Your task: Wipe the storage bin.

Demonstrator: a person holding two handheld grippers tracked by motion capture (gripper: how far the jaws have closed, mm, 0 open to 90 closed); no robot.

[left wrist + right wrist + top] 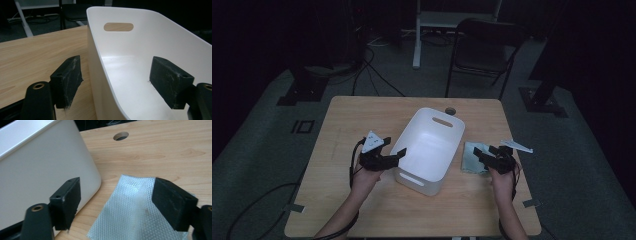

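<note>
High view: white plastic bin [428,150], rounded-rectangular w/ slot handles in its end walls, sits at centre frame on a pale wood-grain table [362,115]. Left gripper [393,156], left of centre, is at the bin's near-left rim. Right gripper [482,153], right of centre, is over a pale grey-green cloth [472,157] lying flat just beside the bin's right wall. No readable brand, label or writing anywhere.

Left gripper view: jaws apart, straddling the bin's thin, smooth wall [100,75]; one matte, scuffed block-shaped pad [68,80] outside, the other inside, neither pressing on it.

Right gripper view: jaws spread wide, nothing clamped; cloth [132,205], lower centre, has a fine waffle/diamond weave and lies between and beyond the pads. Round hole [121,136] in tabletop, upper centre.
</note>
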